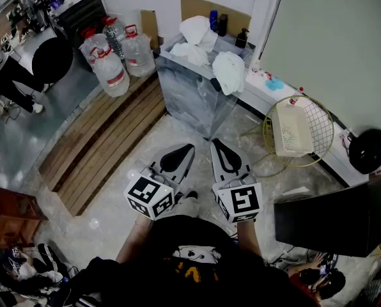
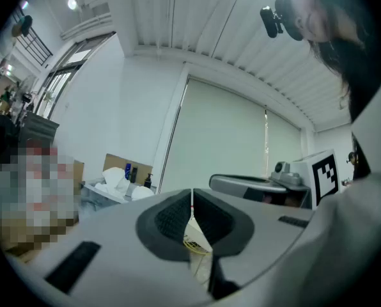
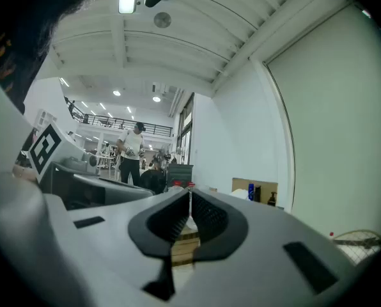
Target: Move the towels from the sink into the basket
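I hold both grippers level, short of the sink (image 1: 190, 94), left gripper (image 1: 183, 151) jaws pressed together, empty, right gripper (image 1: 217, 144) likewise closed on nothing, white towels (image 1: 203, 43) heaped in the sink, one draped over its rim, wire basket (image 1: 319, 121) right of the sink

Quick count: at least three white towels (image 1: 229, 71), three big water jugs (image 1: 110, 69), three bottles (image 1: 213, 19), one wire basket (image 1: 321, 123).

Towels (image 1: 229, 71) look soft matt cloth, sink (image 1: 187, 100) glossy marbled, basket (image 1: 322, 124) thin metal wire.
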`<state>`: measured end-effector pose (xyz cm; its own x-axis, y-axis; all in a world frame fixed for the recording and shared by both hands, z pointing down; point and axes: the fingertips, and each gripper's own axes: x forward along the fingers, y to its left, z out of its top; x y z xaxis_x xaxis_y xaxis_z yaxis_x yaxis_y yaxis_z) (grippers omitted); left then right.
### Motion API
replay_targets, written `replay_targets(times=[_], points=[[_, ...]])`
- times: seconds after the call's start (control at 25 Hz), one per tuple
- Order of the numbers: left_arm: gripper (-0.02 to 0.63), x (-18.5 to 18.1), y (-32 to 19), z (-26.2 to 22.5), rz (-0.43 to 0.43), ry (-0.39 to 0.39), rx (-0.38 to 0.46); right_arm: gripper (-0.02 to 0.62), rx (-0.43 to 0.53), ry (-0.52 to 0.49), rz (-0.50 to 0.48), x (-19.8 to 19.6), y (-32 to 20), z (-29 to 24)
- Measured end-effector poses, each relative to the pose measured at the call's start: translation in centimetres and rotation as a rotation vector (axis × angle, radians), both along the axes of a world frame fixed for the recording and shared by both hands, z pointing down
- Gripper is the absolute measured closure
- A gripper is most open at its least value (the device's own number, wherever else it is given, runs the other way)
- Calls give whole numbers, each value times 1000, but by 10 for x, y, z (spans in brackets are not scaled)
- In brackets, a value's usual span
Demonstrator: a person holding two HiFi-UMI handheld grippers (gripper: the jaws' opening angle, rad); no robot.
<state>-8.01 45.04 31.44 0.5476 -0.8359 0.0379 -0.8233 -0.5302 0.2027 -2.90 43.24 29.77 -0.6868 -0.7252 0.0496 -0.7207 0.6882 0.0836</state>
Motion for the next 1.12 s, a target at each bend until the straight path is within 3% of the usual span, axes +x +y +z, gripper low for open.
replay_targets(times=[0.68, 0.92, 1.12], points=[[591, 4, -6, 11, -10, -16, -35, 581, -74, -47, -14, 6, -12, 20], [591, 4, -46, 21, 5, -17, -38, 581, -83, -44, 3, 9, -52, 30], [591, -2, -112, 36, 30, -17, -48, 581, -90, -31, 45, 10, -113, 42]])
